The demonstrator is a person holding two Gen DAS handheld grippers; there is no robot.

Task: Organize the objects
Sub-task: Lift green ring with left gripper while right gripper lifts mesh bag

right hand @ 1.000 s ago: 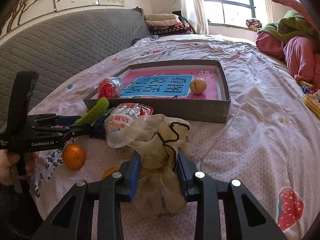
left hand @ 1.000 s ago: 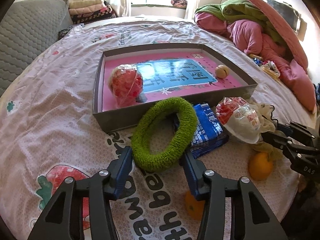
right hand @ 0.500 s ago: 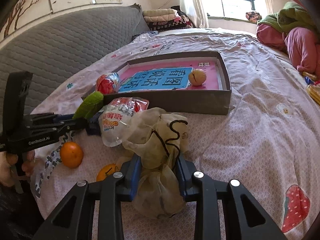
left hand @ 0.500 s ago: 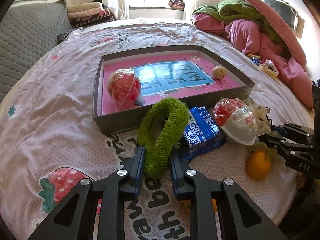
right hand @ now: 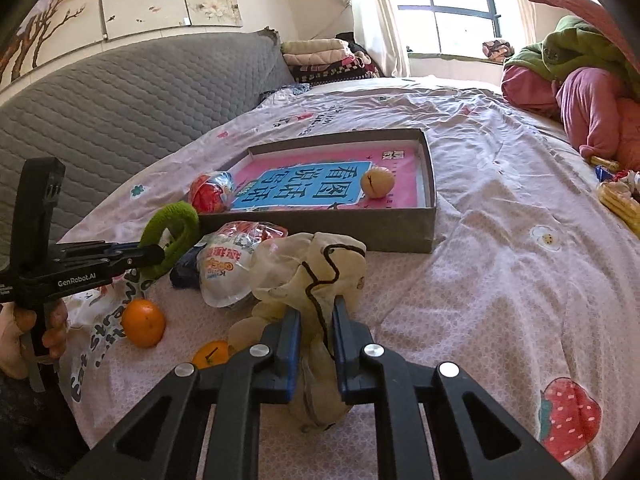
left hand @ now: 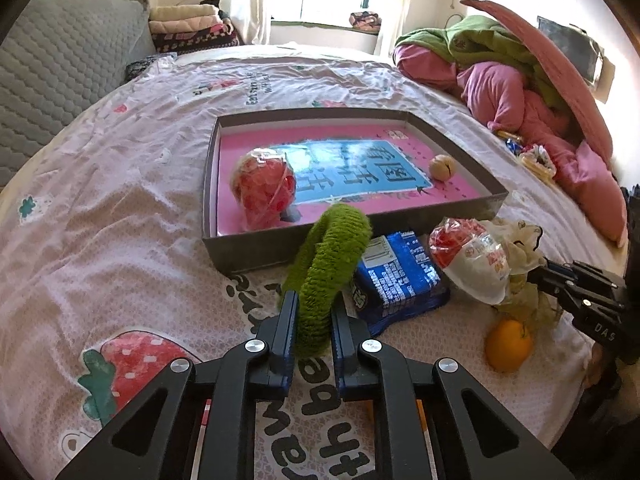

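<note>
A fuzzy green ring (left hand: 328,264) stands squeezed flat and tilted up, with my left gripper (left hand: 313,312) shut on its near end. In the right wrist view the green ring (right hand: 176,232) hangs from that gripper at the left. My right gripper (right hand: 314,316) is shut on a beige drawstring pouch (right hand: 320,268) lying on the bed. The grey tray (left hand: 248,252) with a pink and blue bottom holds a red wrapped ball (left hand: 264,188) and a small tan nut (left hand: 442,167). A blue packet (left hand: 396,276) and a clear bag of red snacks (left hand: 472,256) lie in front of the tray.
Two oranges (right hand: 143,322) (right hand: 210,354) lie on the pink strawberry bedsheet (right hand: 520,280) near the front edge. A grey quilted headboard (right hand: 100,112) runs along the left. Piled pink and green bedding (left hand: 520,80) lies at the right. A person's hand (right hand: 24,332) holds the left gripper's handle.
Both grippers have gone from open to shut. The left one squeezed the green ring flat and tipped it up; the right one pinched the beige pouch's neck.
</note>
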